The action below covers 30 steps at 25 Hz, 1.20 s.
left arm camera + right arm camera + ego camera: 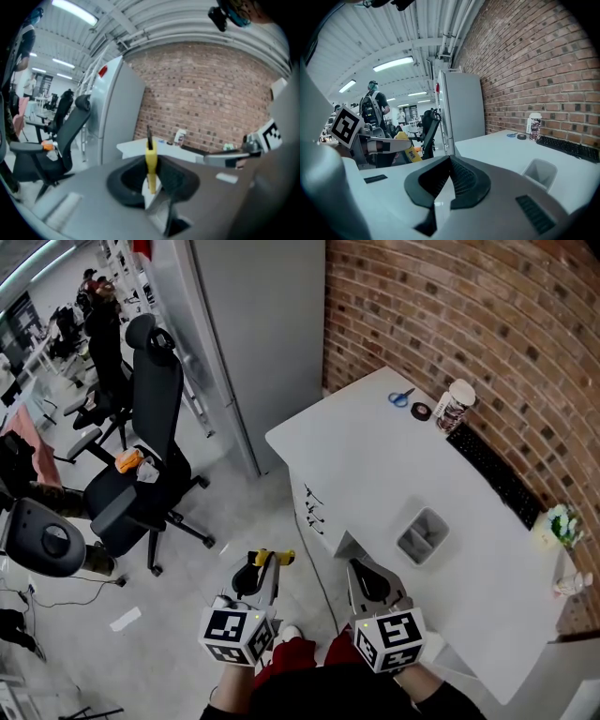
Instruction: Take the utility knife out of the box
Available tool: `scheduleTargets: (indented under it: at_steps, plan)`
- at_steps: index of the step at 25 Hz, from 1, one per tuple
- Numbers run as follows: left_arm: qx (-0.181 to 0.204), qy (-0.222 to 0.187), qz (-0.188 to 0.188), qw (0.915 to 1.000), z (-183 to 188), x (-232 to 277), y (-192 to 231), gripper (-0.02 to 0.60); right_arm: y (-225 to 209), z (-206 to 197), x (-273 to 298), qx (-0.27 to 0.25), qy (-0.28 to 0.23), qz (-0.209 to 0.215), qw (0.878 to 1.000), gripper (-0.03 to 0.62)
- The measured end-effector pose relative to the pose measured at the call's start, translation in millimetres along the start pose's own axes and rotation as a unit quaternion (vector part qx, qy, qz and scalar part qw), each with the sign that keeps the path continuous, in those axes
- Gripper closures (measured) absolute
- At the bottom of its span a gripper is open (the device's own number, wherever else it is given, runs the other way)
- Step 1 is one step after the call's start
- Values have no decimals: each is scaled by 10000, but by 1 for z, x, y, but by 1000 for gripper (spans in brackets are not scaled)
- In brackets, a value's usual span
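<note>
Holds the yellow utility knife (151, 161) pinched in the left gripper (267, 563), dark tip past the jaws, out over the floor off the white bench (375, 456). Has the right gripper (364, 573) pressed together on nothing at the bench's near edge. Grey box (410, 545) on the bench just ahead, apart from the knife.

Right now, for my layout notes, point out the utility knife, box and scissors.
utility knife (151, 161): left gripper view, yellow handle.
box (434, 546): head view, right rim.
scissors (400, 397): head view, blue handles.
</note>
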<state>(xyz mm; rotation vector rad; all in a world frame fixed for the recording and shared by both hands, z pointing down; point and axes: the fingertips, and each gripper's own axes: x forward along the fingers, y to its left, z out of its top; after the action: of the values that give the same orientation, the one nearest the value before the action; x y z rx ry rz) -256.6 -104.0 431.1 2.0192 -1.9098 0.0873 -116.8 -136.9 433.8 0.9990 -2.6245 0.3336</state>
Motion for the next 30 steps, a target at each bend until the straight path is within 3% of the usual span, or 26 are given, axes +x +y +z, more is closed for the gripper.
scheduleTargets:
  at_steps: [30]
  plan:
    - [-74, 51, 36, 10000, -21, -63, 77, 522, 93, -5, 22, -238, 27, 53, 9997, 586]
